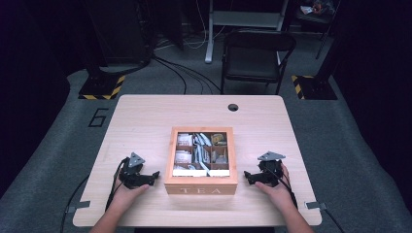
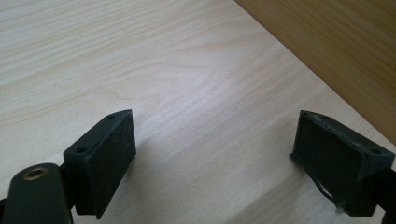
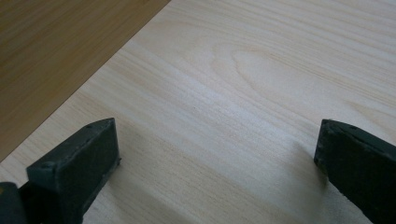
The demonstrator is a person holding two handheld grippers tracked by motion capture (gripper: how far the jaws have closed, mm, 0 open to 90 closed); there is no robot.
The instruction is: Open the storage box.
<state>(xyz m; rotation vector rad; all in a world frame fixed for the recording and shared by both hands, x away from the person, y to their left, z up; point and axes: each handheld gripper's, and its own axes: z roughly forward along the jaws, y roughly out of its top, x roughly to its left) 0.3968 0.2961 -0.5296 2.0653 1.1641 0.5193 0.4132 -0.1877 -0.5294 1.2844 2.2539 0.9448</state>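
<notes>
The square wooden tea box sits squarely, its "TEA" front facing the person, with no clear long axis. The left gripper and right gripper flank it, jaws spread wide, holding nothing.

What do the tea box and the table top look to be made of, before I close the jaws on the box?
Tea box: apparently wood, warm honey-brown with a smooth matte finish; fine grain shows on its side wall in both gripper views. Table: pale wood or wood-look laminate, with long grain lines and a slight sheen; which one I cannot tell.
</notes>
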